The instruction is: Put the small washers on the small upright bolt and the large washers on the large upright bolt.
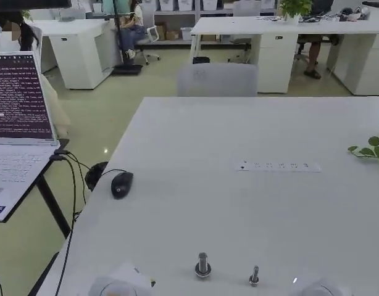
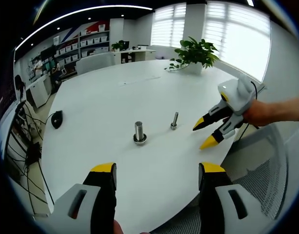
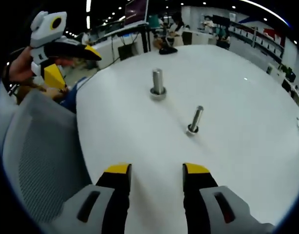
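Left tool (image 2: 157, 168) spread, right tool (image 3: 156, 168) spread — large bolt (image 3: 158, 84), small bolt (image 3: 194, 120) upright on table (image 3: 237, 97).

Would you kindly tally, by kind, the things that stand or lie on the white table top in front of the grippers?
Upright bolts: 2, the large bolt and the small bolt
Computer mouse: 1
Socket strip: 1
Potted plant: 1
Total: 5
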{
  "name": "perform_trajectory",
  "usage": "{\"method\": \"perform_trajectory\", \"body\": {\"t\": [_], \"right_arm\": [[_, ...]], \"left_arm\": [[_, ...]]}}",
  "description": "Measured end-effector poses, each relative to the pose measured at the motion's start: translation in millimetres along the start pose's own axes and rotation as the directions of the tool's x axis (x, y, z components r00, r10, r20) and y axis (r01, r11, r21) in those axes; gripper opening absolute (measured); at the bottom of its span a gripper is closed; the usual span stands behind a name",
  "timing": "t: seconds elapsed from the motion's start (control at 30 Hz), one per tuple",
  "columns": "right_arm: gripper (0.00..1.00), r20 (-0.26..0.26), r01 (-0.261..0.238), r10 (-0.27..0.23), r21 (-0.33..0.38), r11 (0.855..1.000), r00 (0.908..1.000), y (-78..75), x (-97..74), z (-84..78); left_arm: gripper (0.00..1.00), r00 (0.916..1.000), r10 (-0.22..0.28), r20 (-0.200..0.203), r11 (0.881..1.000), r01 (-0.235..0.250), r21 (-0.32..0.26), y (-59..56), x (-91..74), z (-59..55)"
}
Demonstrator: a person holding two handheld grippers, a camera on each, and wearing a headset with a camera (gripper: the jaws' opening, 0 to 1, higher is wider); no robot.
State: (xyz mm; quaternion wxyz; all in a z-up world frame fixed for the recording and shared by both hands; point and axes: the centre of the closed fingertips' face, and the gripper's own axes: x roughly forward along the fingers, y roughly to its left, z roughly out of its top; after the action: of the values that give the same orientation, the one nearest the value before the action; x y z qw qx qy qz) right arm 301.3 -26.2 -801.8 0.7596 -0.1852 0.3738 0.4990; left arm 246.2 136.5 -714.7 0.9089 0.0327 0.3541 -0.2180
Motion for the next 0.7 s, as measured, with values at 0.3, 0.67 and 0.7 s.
{"method": "perform_trajectory", "body": {"t": [0.3, 0.67, 0.7], "right_arm": [[0.57, 0.093, 0.063, -0.07, 0.068, 0.996, 0.9932, -13.1, -18.9, -6.8], [0.59, 0.137, 0.089, -0.103, 0.099, 0.991, 0.9853, -19.6, -24.5, -2.5], [0.59, 0.136, 0.093, -0.106, 0.1, 0.991, 0.985, -20.5, -25.0, -2.9]], "left_arm": [[0.68, 1.0, 0.007, -0.001, 1.0, -0.007, -0.011, 4.7, -2.0, -2.8], [0.68, 0.9998, 0.019, 0.003, 1.0, -0.019, -0.012, 11.6, -6.1, 0.0], [0.68, 0.9998, 0.02, 0.004, 1.0, -0.02, -0.012, 12.1, -6.5, 0.6]]}}
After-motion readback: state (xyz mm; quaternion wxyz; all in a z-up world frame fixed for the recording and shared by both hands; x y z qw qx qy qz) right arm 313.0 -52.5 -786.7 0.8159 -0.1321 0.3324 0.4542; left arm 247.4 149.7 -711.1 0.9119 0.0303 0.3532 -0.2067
